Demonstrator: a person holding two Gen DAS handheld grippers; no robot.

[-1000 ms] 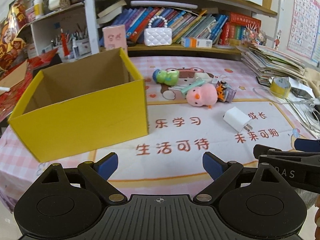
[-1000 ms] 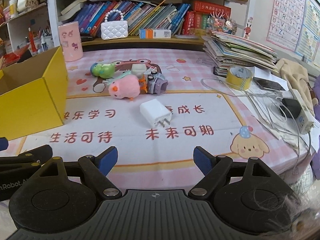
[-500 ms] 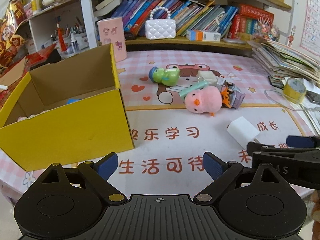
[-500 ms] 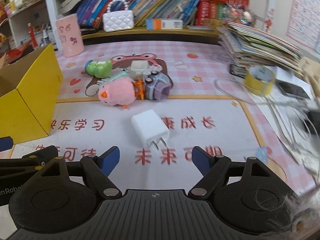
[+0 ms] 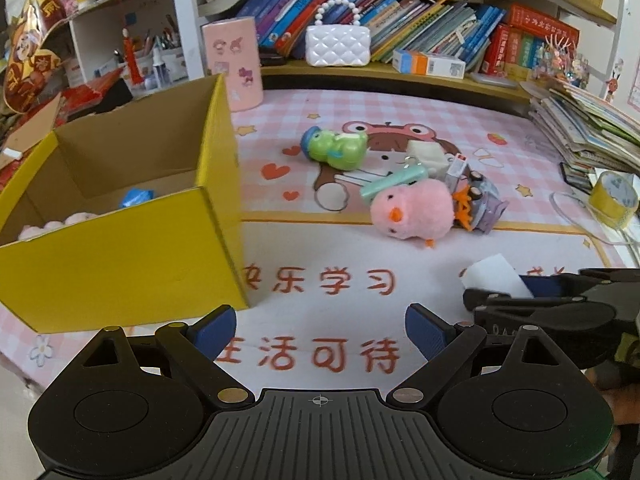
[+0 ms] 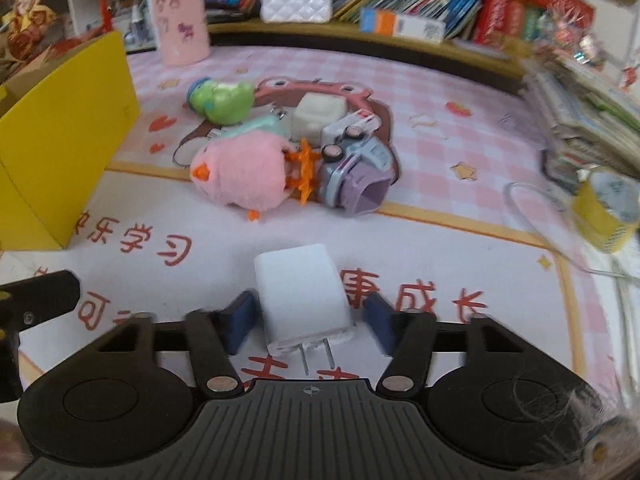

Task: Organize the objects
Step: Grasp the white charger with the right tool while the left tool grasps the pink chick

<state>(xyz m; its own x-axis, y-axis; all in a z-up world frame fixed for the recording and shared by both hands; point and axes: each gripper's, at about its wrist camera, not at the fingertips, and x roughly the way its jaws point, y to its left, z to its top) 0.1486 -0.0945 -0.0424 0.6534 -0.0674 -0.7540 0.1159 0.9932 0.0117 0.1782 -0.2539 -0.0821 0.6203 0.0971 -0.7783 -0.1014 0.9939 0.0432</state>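
Note:
A white charger plug (image 6: 302, 296) lies on the pink mat with its prongs toward me. My right gripper (image 6: 308, 320) straddles it and its jaws are closing; a thin gap still shows at the right pad (image 6: 376, 324). My left gripper (image 5: 320, 330) hangs open and empty above the mat, in front of the yellow cardboard box (image 5: 120, 272). The box holds a blue thing (image 5: 136, 196) and something pink and fluffy (image 5: 48, 228). Further back lie a pink plush chick (image 5: 416, 216), a green toy (image 5: 336, 148), a purple toy car (image 5: 480, 204) and a white block (image 5: 428, 156).
A yellow tape roll (image 5: 612, 200) and a white cable (image 6: 532, 208) lie at the right, beside a stack of books (image 5: 592, 132). A pink canister (image 5: 234, 68) stands behind the box. A white purse (image 5: 338, 46) sits on the low bookshelf at the back.
The right gripper has moved forward and down over the charger, and its jaws have narrowed around it. The left gripper has drifted, so the box now sits nearer and further left.

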